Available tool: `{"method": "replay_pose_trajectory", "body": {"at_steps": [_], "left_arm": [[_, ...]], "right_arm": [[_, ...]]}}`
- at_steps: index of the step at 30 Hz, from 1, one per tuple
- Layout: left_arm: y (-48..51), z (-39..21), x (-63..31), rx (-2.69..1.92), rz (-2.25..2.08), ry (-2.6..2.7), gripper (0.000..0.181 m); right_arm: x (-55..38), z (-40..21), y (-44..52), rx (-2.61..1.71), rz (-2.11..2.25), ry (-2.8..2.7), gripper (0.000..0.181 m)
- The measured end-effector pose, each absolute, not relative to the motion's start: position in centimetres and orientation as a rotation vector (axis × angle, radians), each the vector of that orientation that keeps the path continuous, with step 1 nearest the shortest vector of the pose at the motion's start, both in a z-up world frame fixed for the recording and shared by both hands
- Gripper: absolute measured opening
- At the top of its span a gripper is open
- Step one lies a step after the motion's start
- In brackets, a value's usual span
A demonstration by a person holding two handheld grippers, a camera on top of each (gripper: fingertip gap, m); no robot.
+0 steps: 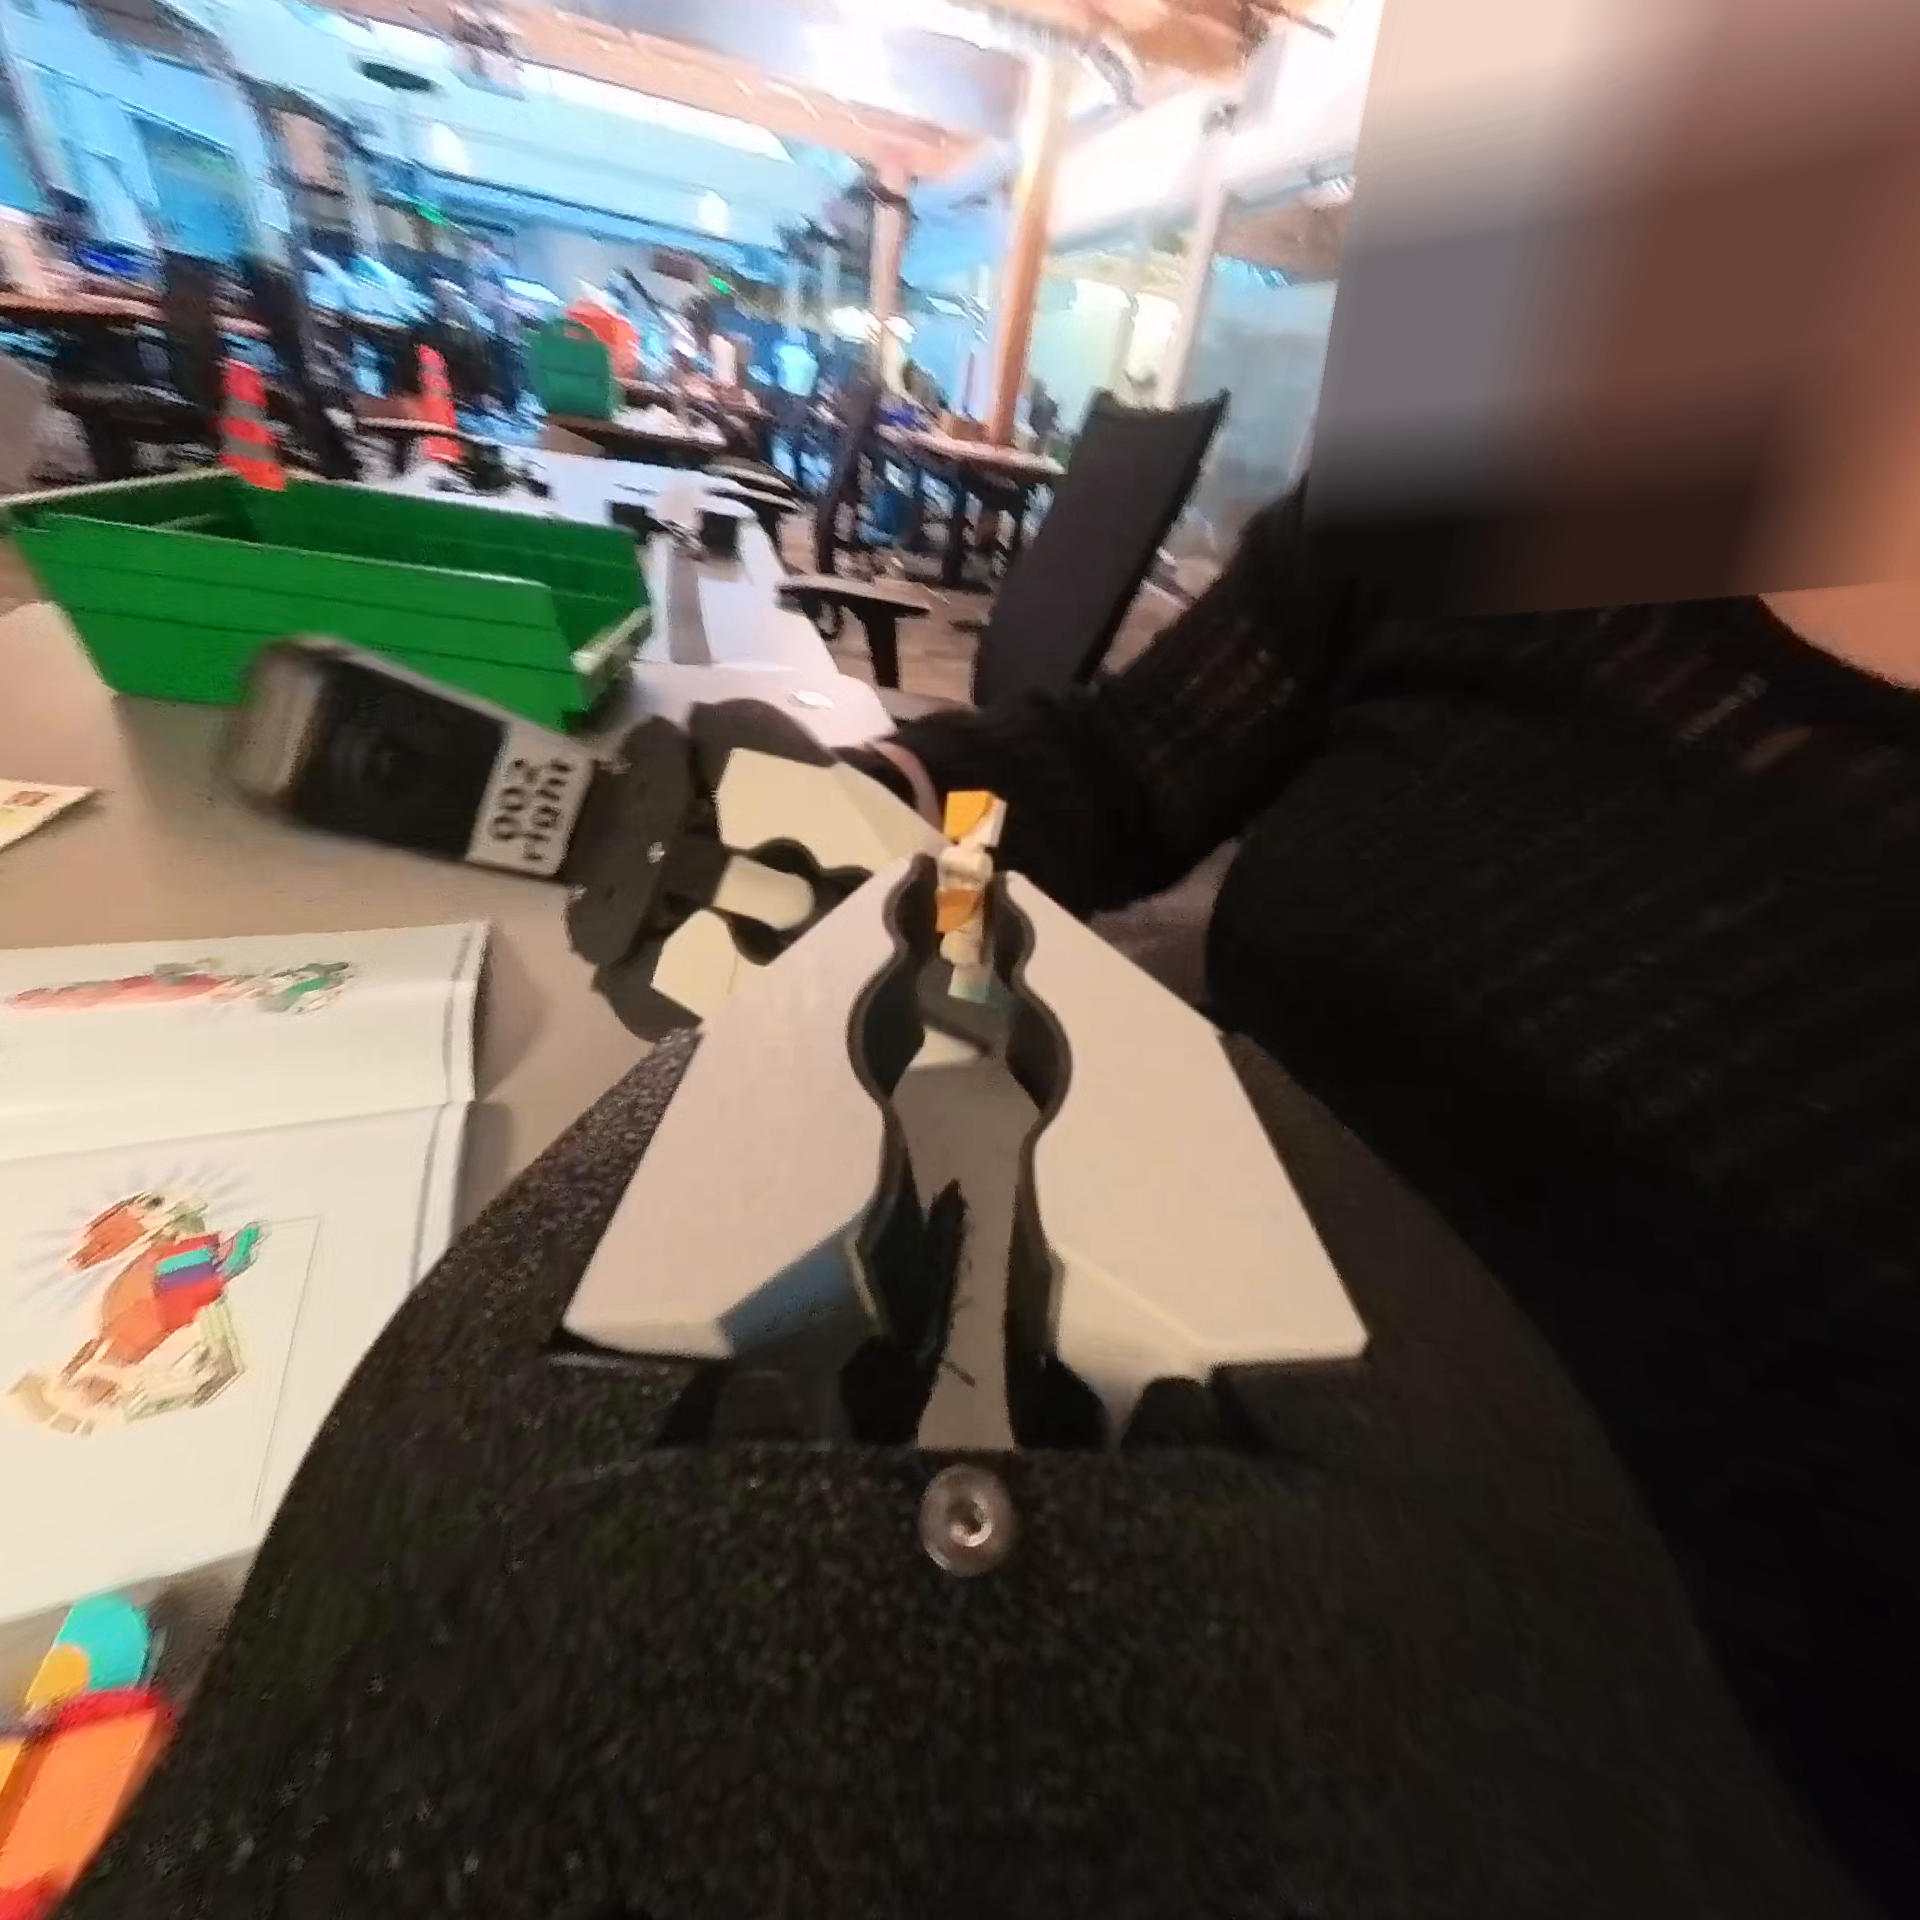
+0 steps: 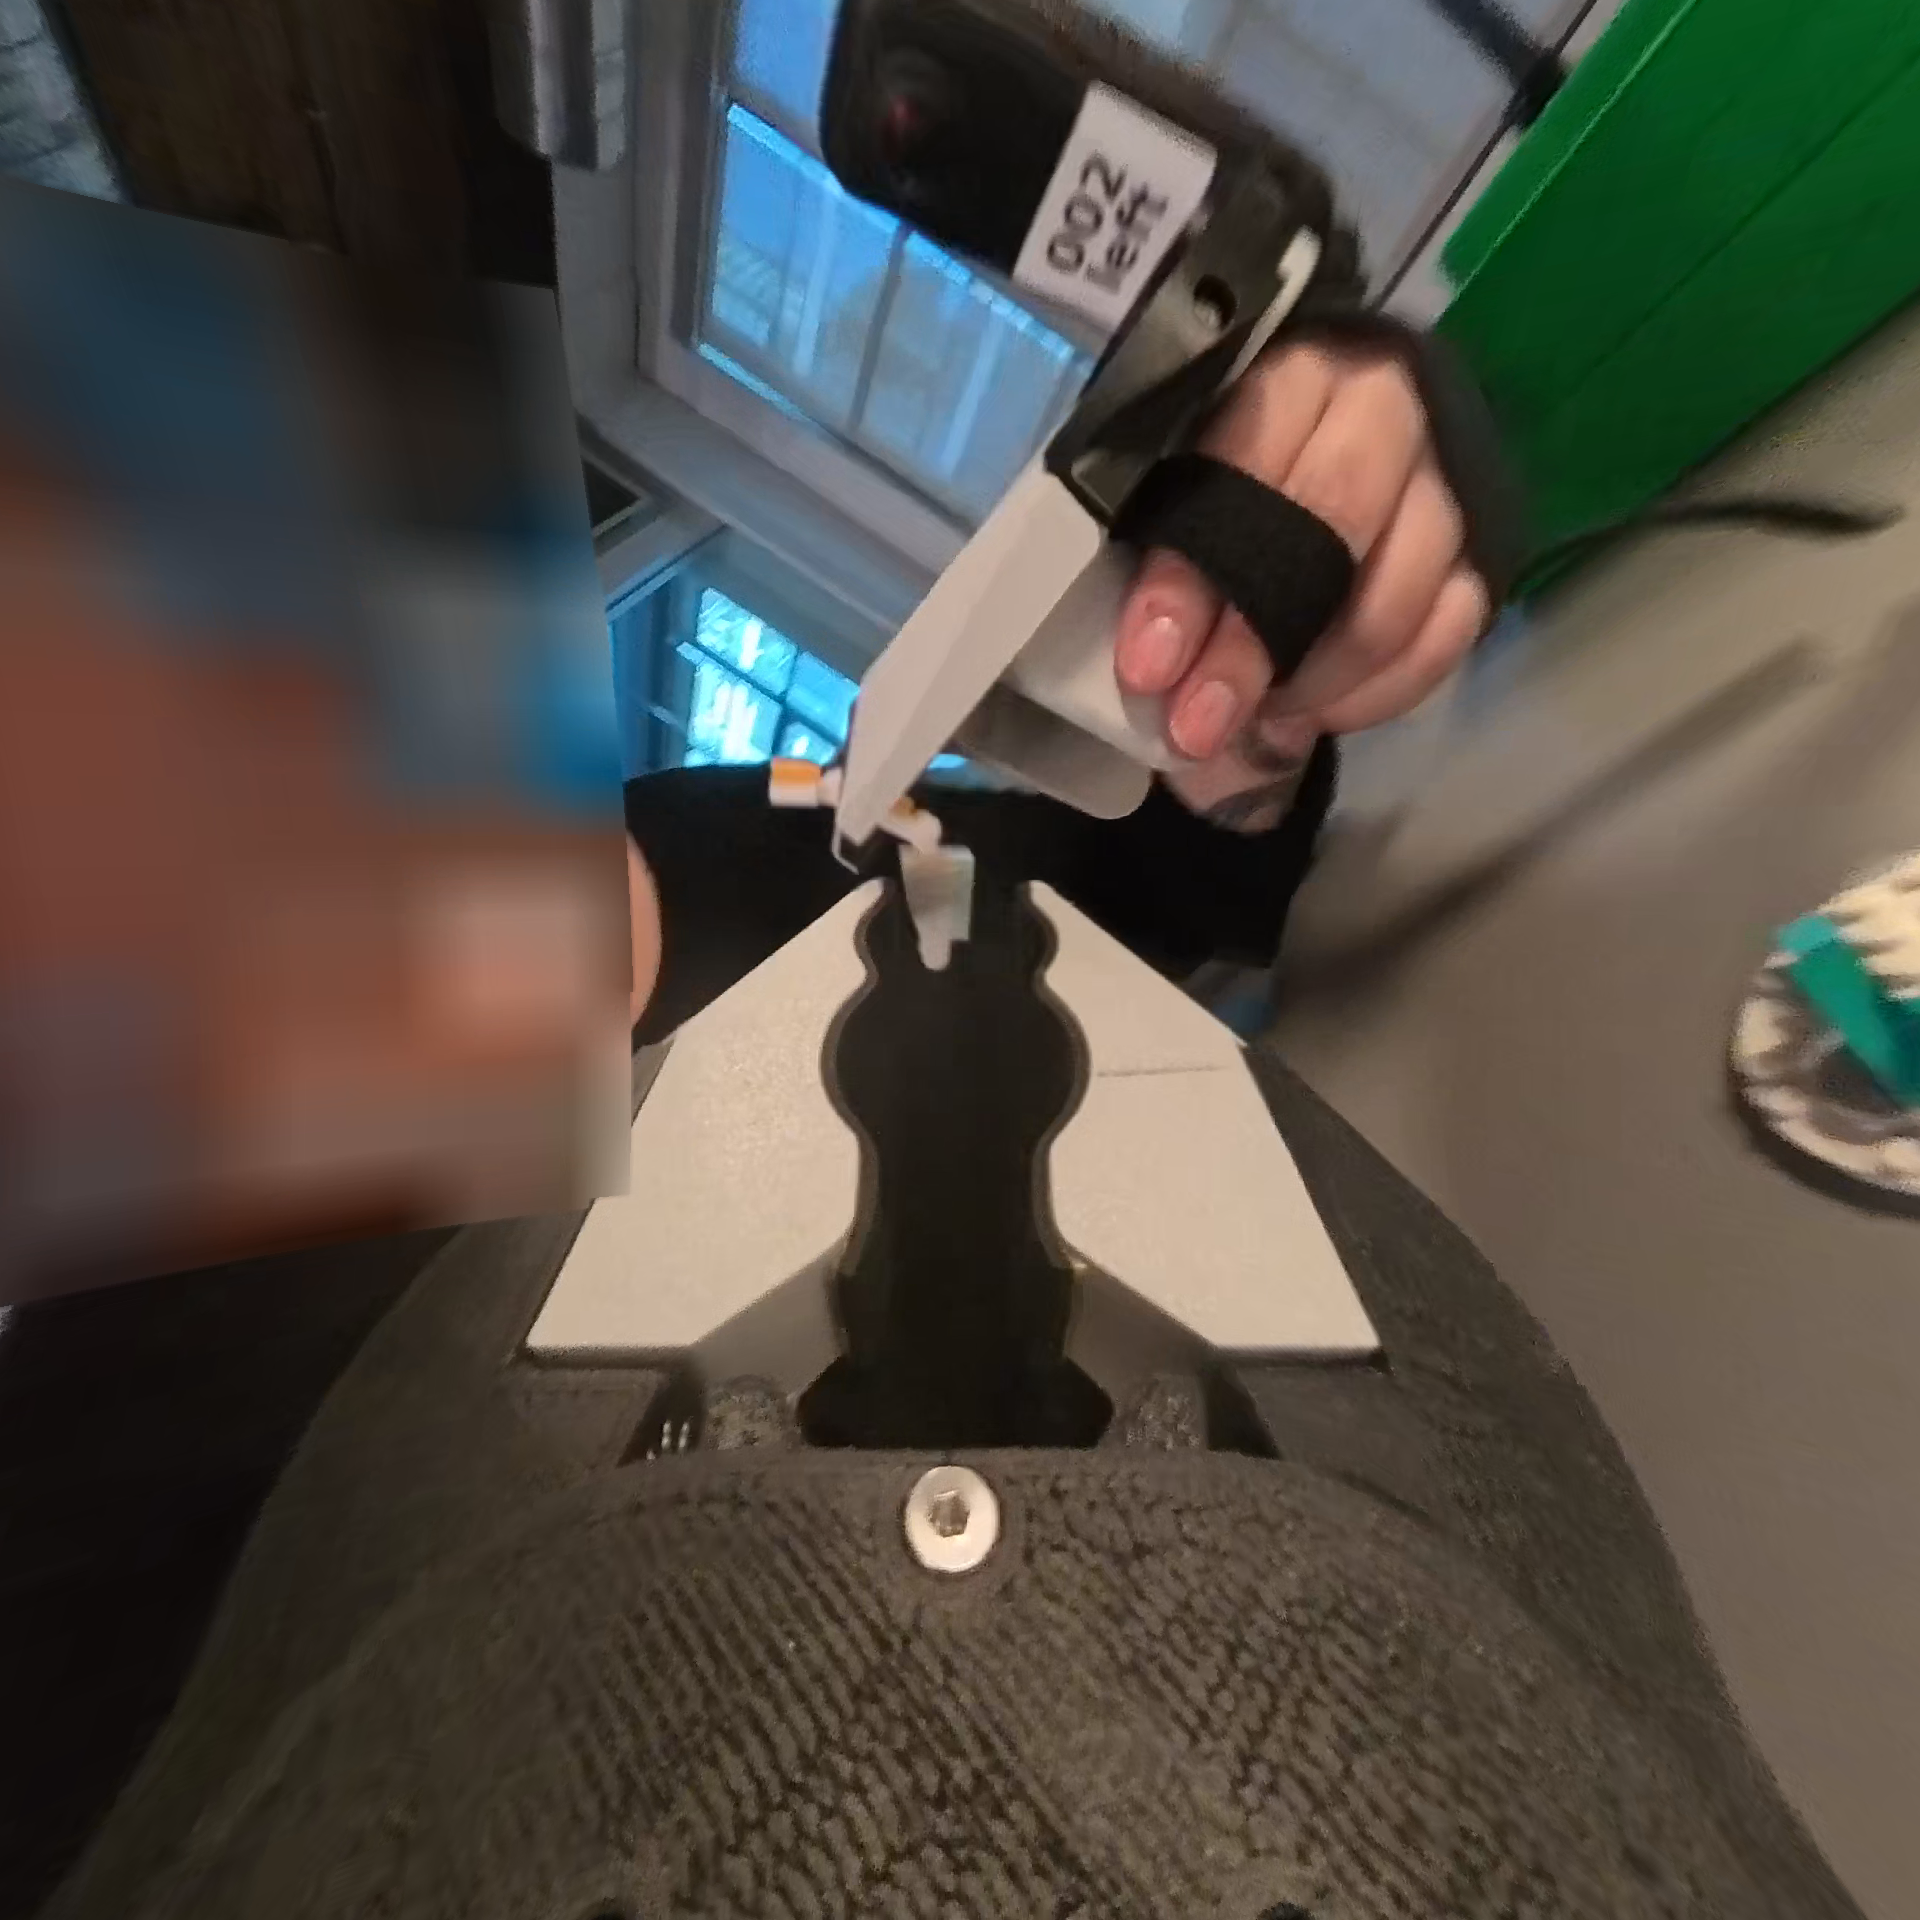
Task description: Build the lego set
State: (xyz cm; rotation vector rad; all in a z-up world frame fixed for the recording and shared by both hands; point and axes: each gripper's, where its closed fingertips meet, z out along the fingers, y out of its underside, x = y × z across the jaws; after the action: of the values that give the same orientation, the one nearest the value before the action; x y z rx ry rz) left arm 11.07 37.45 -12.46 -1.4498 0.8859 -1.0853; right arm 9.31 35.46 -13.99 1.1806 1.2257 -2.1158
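At the far left of the left wrist view, an open instruction booklet (image 1: 208,1195) with coloured drawings is seen lying on the grey surface (image 1: 156,852), and a blurred cluster of orange and teal pieces (image 1: 73,1745) sits at the lower left corner. Behind the booklet, a green bin (image 1: 343,592) stands on the surface.

Towards the middle, the right gripper (image 1: 821,883) is seen lying on its side, its camera facing across. In front of it, the left gripper (image 1: 956,883) is held with its jaws clenched on a small white and orange lego assembly (image 1: 966,894), which is raised above the surface, close to a person's dark sweater (image 1: 1558,935).

In the right wrist view, the jaws of the right gripper (image 2: 951,894) are closed on a small white lego piece (image 2: 940,899). That piece is touching the white and orange lego assembly (image 2: 805,784) pinched at the tip of the left gripper (image 2: 868,821), which is gripped by a hand (image 2: 1330,582) under a black strap. Farther right, a teal piece (image 2: 1839,987) rests on a round patterned dish (image 2: 1787,1122), with the green bin (image 2: 1714,260) behind.
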Motion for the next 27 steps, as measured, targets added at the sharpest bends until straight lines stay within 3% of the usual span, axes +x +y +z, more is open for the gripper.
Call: {"method": "replay_pose_trajectory", "body": {"at_steps": [5,16,19,27], "left_arm": [[39.3,-11.8,6.9,-1.461,-0.929,0.518,0.007],[38.6,-12.4,4.8,-1.43,-0.761,0.234,0.007],[38.2,-13.2,5.3,-1.459,-0.731,0.253,0.007],[36.1,-15.0,6.4,-1.506,-0.789,0.322,0.007]], "right_arm": [[6.7,-15.5,38.7,1.555,-2.346,1.557,0.033],[4.8,-14.9,36.8,1.668,-2.498,1.938,0.024],[4.9,-15.1,36.3,1.634,-2.503,1.96,0.009],[6.0,-16.3,36.0,1.557,-2.401,2.087,0.008]]}}
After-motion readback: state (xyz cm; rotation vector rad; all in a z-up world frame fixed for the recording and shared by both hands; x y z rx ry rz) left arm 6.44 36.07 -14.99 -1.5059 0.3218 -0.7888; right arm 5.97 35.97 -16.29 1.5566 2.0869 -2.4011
